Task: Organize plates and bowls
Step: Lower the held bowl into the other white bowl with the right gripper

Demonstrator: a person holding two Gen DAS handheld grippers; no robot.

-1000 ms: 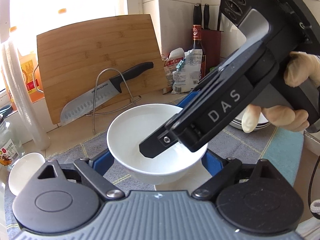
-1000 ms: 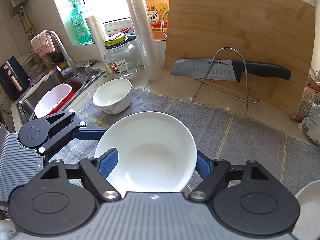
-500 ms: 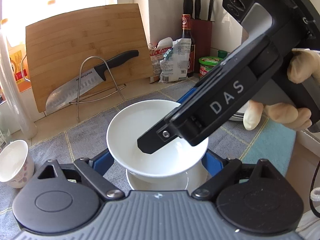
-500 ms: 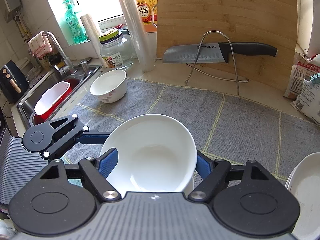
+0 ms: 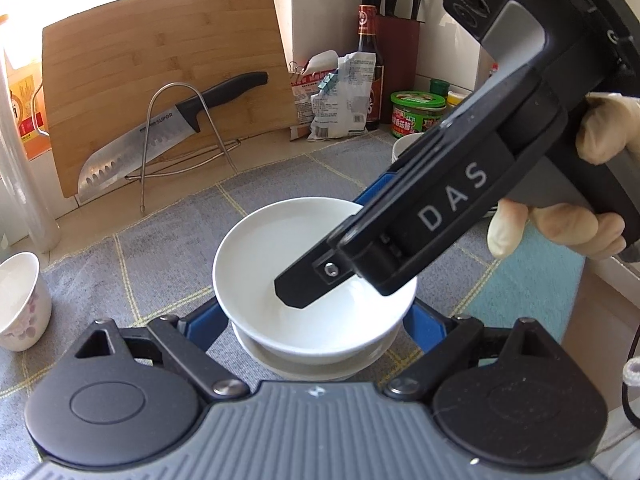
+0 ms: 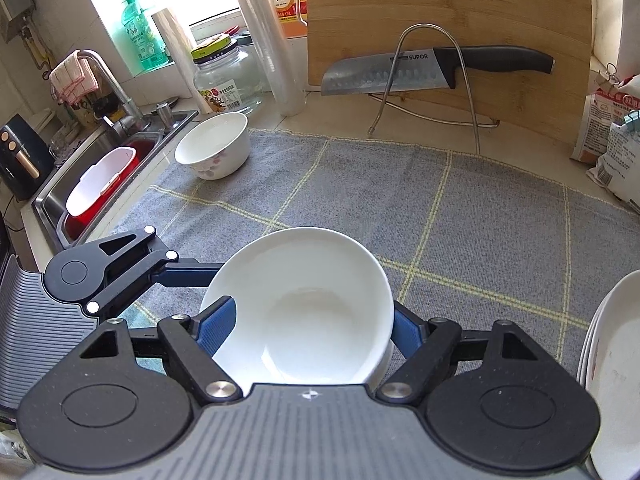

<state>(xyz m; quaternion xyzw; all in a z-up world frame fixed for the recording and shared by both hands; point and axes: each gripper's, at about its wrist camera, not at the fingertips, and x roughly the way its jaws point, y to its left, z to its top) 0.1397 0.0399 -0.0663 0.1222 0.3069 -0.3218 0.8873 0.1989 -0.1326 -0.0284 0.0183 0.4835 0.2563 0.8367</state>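
Note:
A plain white bowl is held by both grippers at once. My left gripper is shut on it, its blue pads pressing the bowl's left and right sides. My right gripper grips the same bowl crosswise, and in the left wrist view its black body reaches in from the right over the rim. The left gripper's blue finger meets the bowl's left edge. Directly under the bowl sits a second white dish, very close or touching; I cannot tell which.
A grey checked cloth covers the counter. On it are a floral bowl at far left and stacked white plates at right. Behind stand a cutting board, a knife on a wire stand, jars, bags and bottles. The sink lies left.
Both grippers have carried the white bowl down and to the right over the cloth. The second white dish under it now shows more fully and closer.

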